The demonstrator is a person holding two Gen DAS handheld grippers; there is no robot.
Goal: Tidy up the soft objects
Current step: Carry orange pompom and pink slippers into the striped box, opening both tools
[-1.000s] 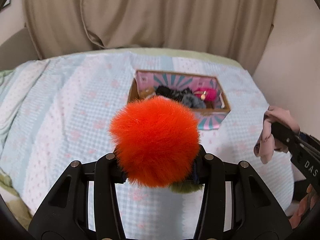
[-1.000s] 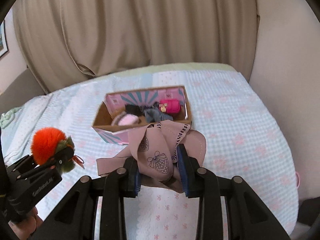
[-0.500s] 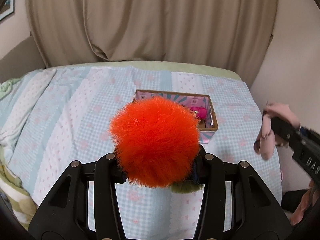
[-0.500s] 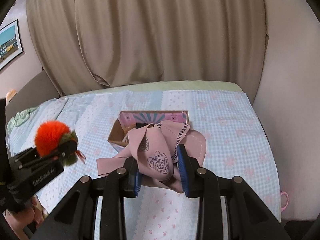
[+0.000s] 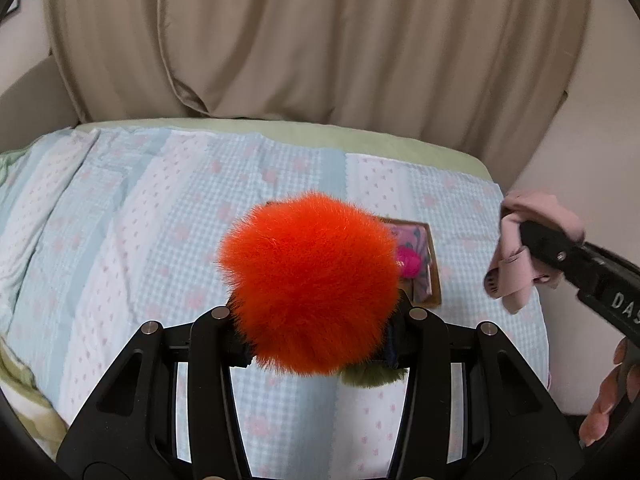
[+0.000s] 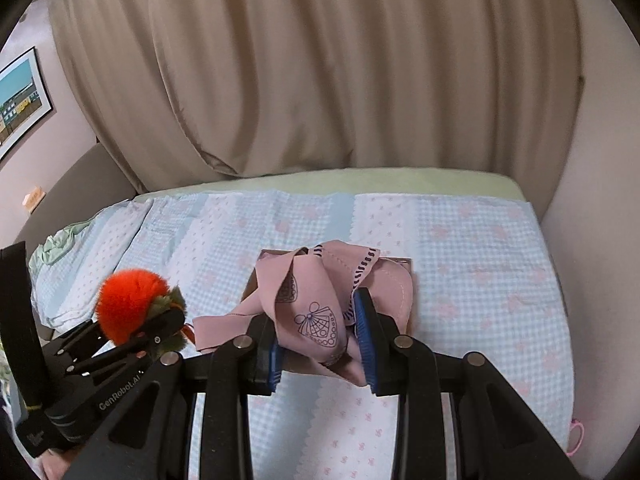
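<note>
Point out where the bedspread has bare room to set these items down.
Bare bedspread lies between the box and the wall, and a wide stretch lies left of the box. The box itself looks crowded, mostly hidden by the orange pompom and pink cloth.

"GenRobot.AI" on left gripper (image 6: 160,322) body; partial "DAS" on right gripper (image 5: 524,256) body.

One orange pompom (image 5: 310,284), one pink cloth (image 6: 320,300), one box (image 5: 424,264), two tools: left tool (image 5: 316,328), right tool (image 6: 320,344).
</note>
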